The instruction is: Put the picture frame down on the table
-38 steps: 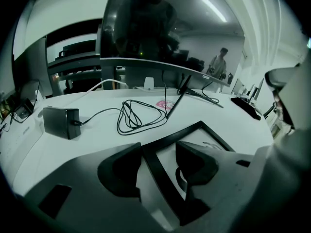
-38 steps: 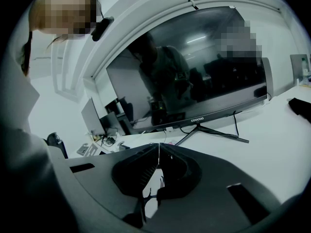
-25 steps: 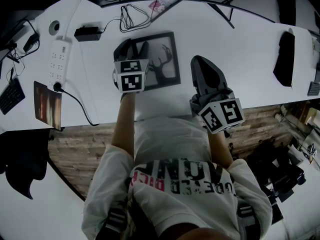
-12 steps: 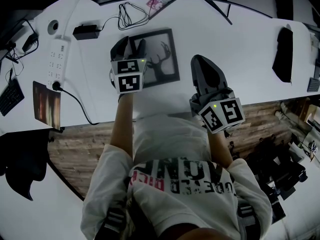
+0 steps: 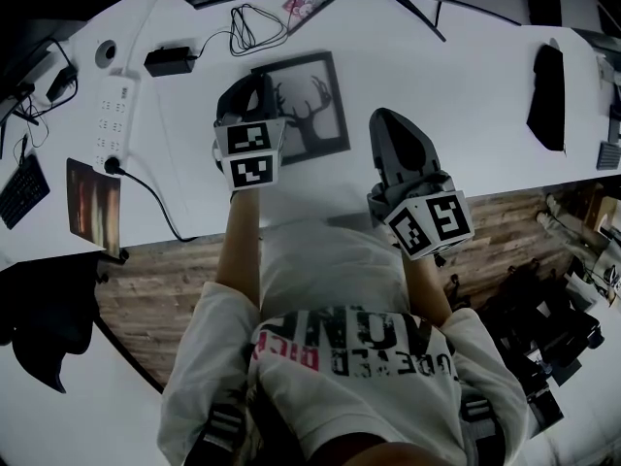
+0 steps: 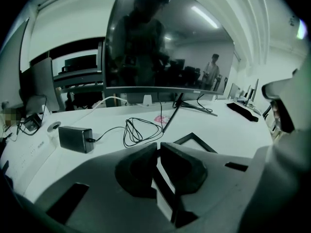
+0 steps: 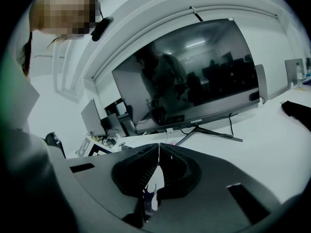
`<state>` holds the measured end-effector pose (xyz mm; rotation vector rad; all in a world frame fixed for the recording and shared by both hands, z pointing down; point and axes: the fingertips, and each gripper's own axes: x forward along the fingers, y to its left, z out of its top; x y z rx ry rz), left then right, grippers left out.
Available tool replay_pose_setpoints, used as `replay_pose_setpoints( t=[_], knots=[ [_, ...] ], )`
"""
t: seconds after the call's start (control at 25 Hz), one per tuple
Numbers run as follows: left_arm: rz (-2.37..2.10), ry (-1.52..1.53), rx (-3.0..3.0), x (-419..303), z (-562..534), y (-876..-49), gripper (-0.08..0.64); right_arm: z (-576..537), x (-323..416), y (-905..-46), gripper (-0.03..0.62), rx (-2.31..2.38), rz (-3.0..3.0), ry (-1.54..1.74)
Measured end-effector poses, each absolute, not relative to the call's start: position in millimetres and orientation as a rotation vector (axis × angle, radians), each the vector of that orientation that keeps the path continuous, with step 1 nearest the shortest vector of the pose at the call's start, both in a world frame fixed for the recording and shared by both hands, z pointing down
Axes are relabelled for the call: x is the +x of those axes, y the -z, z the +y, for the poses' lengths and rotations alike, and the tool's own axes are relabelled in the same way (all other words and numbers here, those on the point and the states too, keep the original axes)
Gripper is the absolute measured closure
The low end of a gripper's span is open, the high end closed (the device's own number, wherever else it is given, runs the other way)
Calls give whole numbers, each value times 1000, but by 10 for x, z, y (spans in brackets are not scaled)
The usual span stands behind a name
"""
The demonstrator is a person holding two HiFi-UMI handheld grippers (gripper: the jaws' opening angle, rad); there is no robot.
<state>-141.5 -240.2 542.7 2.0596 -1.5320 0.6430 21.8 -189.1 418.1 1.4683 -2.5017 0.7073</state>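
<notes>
Left gripper (image 6: 159,148) fingers have just been closing and now pinch the left rail of the picture frame (image 5: 312,105). The frame sits on the white surface (image 5: 466,95) in front of the person; whether the gripped edge is raised is unclear. Right gripper (image 5: 398,134) fingers are pressed together and empty, just right of the frame. Risk: the pinch is thin and one-sided, so the frame may swing, slip out and slap down. The coiled cable (image 5: 248,29) close behind could snag a corner.

We log the white table (image 5: 466,85): picture frame (image 5: 320,115) lies flat, beneath and right of the left gripper (image 5: 254,93); coiled cable (image 5: 254,29) and black adapter (image 5: 167,61) lie beyond it, power strip (image 5: 114,115) to its left.
</notes>
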Motion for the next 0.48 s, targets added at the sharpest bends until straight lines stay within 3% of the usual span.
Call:
replay_pose_setpoints(
  t=[0.48],
  knots=[
    [-1600, -523, 2124, -1471, -2431, -5078, 557, -1737, 214, -4069, 591, 1535, -2510, -665]
  ],
)
